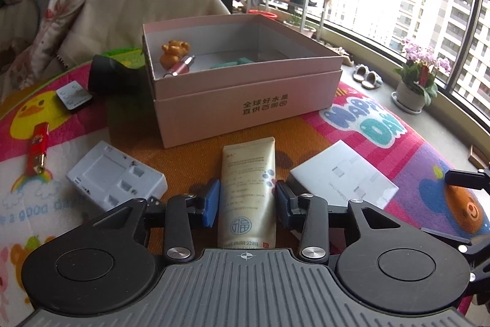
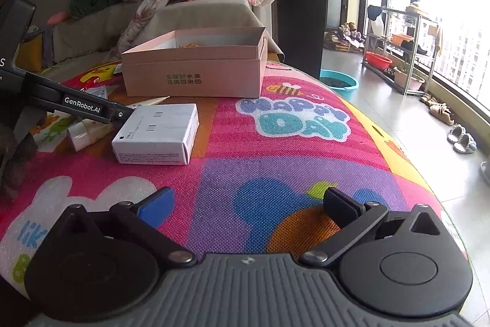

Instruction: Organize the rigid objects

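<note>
The pink box (image 1: 245,100) reads 全球好水果 直供百果园 — the mat (image 2: 294,118) "Happy Day" — the left gripper (image 1: 248,201)'s arm "GenRobot.AI".

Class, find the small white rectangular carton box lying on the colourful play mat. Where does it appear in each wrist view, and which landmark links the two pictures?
Left wrist view: the small white carton box lies lower right of centre, just right of the left gripper.
Right wrist view: it lies left of centre, mid-height.
Shared landmark: the open pink cardboard box behind it.

Tabletop (image 1: 352,124), covered by colourful cartoon mat, carries: pink box (image 1: 245,100) far; cream tube (image 1: 248,189) near; white carton (image 1: 343,173) right; grey tray (image 1: 116,176), red lighter (image 1: 38,149) left.
</note>
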The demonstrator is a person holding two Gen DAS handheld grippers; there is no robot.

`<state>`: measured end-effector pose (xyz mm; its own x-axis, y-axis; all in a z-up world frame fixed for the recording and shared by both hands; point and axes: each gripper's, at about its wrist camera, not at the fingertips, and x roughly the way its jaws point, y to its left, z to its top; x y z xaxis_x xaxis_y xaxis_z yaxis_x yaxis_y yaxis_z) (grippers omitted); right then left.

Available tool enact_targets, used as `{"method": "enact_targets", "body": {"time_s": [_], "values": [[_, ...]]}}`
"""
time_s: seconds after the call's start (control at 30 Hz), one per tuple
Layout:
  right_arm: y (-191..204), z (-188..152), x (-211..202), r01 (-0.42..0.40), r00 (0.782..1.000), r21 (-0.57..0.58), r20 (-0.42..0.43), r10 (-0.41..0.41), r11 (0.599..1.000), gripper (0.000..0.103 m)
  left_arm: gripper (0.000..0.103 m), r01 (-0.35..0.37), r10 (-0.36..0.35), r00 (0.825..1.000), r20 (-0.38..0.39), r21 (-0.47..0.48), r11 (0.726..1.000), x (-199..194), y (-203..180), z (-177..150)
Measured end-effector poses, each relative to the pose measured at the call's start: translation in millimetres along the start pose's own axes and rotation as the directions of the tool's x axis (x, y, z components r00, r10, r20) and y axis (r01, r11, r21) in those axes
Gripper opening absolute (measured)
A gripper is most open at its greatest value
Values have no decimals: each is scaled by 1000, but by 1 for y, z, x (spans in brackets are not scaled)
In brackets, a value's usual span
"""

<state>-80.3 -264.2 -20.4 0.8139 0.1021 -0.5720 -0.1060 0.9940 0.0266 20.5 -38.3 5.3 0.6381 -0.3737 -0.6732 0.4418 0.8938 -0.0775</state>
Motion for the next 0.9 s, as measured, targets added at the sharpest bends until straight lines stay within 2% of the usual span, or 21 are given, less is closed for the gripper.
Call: {"method": "enact_targets", "body": {"time_s": [0.1,0.23,0.33,0.47,0.67,0.73,0.83,0.9], "values": [[1,1,0,0,1000,-8,-10,-1,1000,103,43,19,-19,1000,0,0,1000,-20,1,-17],[1,5,2,5,999,-9,-34,-5,1000,103,43,-36,36,999,-7,20,999,-50,-5,-42],[0,7,4,0,998,-7,-56,-1,1000,103,43,-52,52,999,2,-2,999,-66,-9,-58],[0,12,5,-2,996,-5,-92,1,1000,103,43,-77,76,997,31,42,996,-74,-18,-69],[6,29,11,-6,984,6,-178,7,1000,103,43,-28,31,999,42,-68,997,-78,-5,-72],[15,38,9,-62,985,18,-163,64,998,103,43,-15,18,999,38,-82,996,-80,-2,-72],[41,52,6,-94,990,-27,-108,90,995,103,42,-16,19,999,42,-72,997,-82,-3,-75],[58,62,14,-115,989,-48,-100,109,992,103,42,-23,26,999,44,-59,998,-82,-5,-76]]}}
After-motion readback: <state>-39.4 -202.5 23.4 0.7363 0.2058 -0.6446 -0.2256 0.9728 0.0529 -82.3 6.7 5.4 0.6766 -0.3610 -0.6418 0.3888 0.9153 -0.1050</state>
